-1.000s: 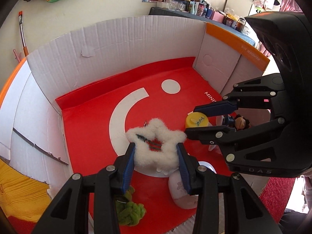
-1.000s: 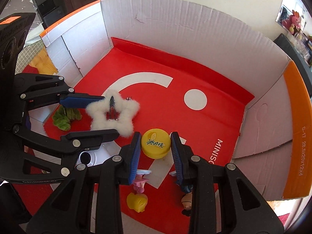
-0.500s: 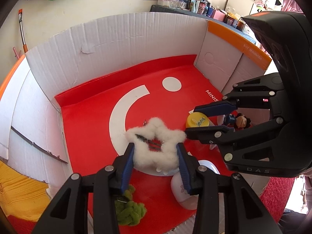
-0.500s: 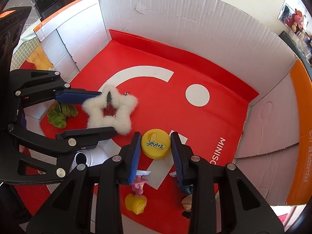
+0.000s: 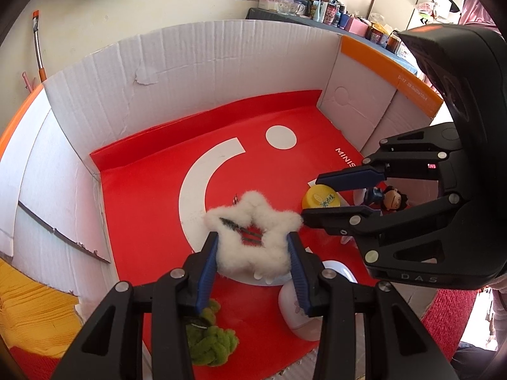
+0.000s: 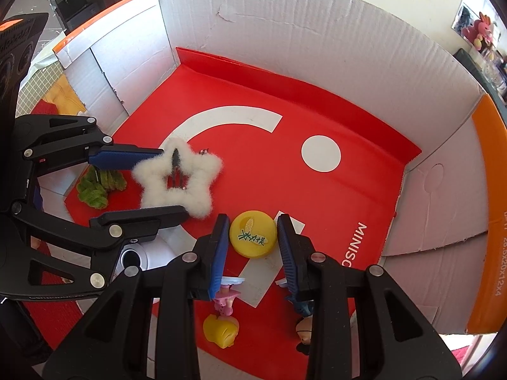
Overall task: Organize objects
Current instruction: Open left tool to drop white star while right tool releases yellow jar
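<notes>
- The left gripper has its fingers closed on the white fluffy star; the blue pads press the two lower points of the star, so the soft fur is squeezed a little.
- I think it grips at the sides because the middle of the star is an open hole with a dark clip across it, and there is nothing firm to take there.
- The right gripper holds the yellow round cap between narrow fingers, one pad at each side of its rim.
- Both things are above the red floor of the cardboard box, near its front part, and the star and the cap are near but apart.
- Under the grippers lie a green fuzzy toy, a white round device, a yellow duck and small figures, not yet sorted.
- Against the earlier pictures, little has changed: both grips are the same and no thing on the floor has moved.
- In the right wrist view the star and cap sit slightly further from the far wall, a very small drift only.
- My judgement: the two things are carried together, and putting them down in their place is the next step.
</notes>
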Tool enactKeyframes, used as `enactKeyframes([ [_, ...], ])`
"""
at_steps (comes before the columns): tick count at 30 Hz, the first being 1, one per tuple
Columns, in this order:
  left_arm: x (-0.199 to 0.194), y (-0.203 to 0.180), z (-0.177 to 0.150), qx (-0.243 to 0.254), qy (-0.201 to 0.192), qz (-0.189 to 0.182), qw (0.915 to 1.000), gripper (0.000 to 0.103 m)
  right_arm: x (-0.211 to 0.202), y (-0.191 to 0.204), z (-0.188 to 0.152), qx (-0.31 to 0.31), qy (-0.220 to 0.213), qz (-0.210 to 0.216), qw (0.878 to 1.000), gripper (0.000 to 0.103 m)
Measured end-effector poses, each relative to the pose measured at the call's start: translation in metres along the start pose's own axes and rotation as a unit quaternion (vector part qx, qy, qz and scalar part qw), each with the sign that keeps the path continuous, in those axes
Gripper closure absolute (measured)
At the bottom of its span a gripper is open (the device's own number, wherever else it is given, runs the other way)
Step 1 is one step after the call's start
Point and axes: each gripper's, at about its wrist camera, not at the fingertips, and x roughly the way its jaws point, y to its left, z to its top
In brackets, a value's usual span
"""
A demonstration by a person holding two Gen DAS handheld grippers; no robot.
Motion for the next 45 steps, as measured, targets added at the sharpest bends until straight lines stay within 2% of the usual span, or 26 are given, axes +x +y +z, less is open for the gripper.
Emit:
enactKeyframes([
  [32,-0.006,0.005,0.006,-0.010,-0.015,0.006,0.9998,0.052,-0.006,-0.028,-0.013,0.011,-0.005,0.001,1.000,0.072],
  [45,-0.027,0.001,0.005,-0.016,-0.045,0.013,0.9988,0.052,-0.032,-0.048,-0.027,0.014,-0.039,-0.008,0.999,0.072],
])
